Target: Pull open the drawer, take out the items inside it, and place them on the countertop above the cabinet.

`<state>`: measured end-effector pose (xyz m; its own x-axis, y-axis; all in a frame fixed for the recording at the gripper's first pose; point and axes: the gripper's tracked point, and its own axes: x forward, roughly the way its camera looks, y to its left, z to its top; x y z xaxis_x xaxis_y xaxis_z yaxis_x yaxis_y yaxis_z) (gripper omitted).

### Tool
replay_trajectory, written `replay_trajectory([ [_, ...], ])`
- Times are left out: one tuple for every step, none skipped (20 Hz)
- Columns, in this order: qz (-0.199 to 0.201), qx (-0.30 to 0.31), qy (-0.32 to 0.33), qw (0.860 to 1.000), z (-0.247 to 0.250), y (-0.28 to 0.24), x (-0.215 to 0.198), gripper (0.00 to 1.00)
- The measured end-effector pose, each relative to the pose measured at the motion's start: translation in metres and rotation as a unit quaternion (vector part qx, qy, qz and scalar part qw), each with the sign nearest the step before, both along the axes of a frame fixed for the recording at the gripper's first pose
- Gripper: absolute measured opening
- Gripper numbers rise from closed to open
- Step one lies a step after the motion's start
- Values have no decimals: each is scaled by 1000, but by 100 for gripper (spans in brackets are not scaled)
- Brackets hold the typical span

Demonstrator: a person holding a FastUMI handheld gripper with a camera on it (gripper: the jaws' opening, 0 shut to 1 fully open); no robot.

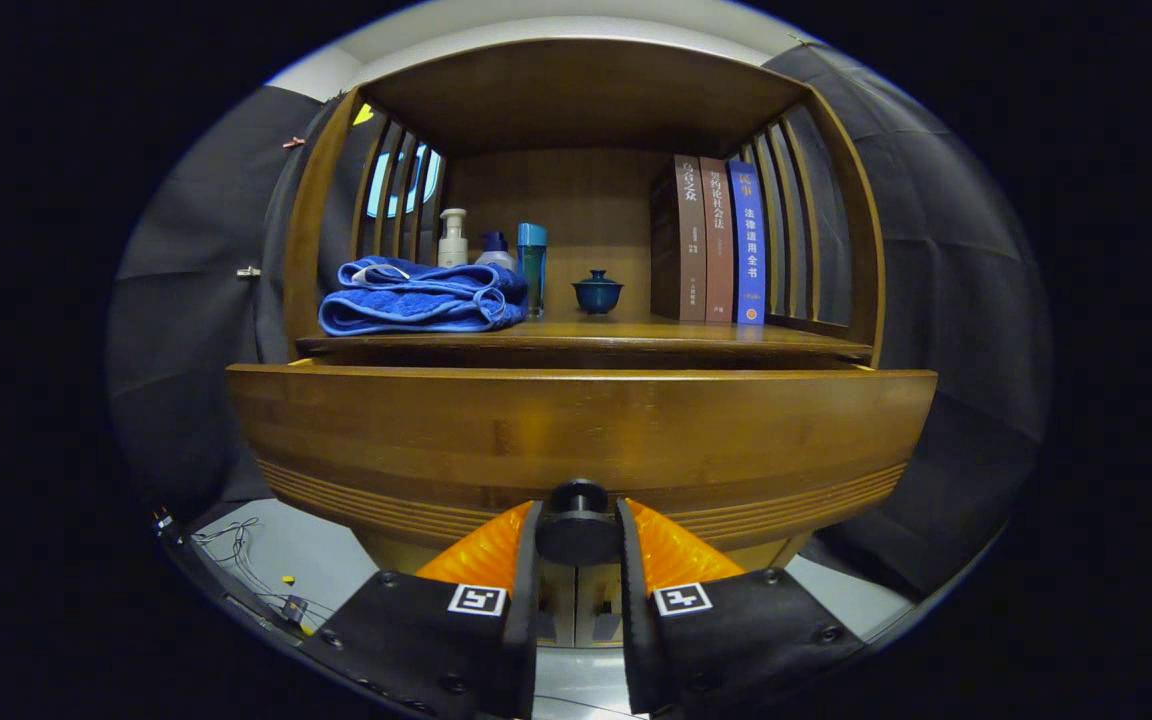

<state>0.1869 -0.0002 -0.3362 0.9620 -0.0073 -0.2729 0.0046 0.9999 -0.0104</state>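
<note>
A wooden cabinet stands ahead, and its drawer front [576, 430] is pulled a little way out from under the countertop [586, 338]. A round dark knob [578, 522] sits low in the middle of the drawer front. My gripper [578, 530] is shut on this knob, one finger pressing each side. The drawer's inside is hidden behind its front panel, so I see nothing of what it holds.
On the countertop lie a folded blue towel [421, 297], a white pump bottle [452, 238], a teal bottle [532, 265], a small lidded blue cup [597, 291] and three upright books [721, 240]. Slatted wooden sides and a top board enclose that shelf space. Cables [246, 570] trail on the floor below left.
</note>
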Motion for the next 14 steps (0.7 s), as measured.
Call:
replay_trajectory([
  [0,2,0,1000,0,0,-7,39],
  [-1,4,1,1000,1,0,-14,39],
  [0,5,0,1000,2,0,-21,39],
  [1,5,1,1000,3,-1,-29,39],
  [1,7,1,1000,3,-1,-35,39],
  [1,10,3,1000,3,-1,-42,39],
  [1,14,5,1000,4,-1,-48,39],
  [0,17,6,1000,5,-1,-55,39],
  [0,19,8,1000,5,-1,-62,39],
  [0,18,7,1000,5,-2,-68,39],
  [1,18,9,1000,3,-2,-75,39],
  [1,20,13,1000,0,-2,-81,39],
  [1,22,13,1000,-1,-2,-86,39],
  [1,21,10,1000,1,-3,-86,39],
])
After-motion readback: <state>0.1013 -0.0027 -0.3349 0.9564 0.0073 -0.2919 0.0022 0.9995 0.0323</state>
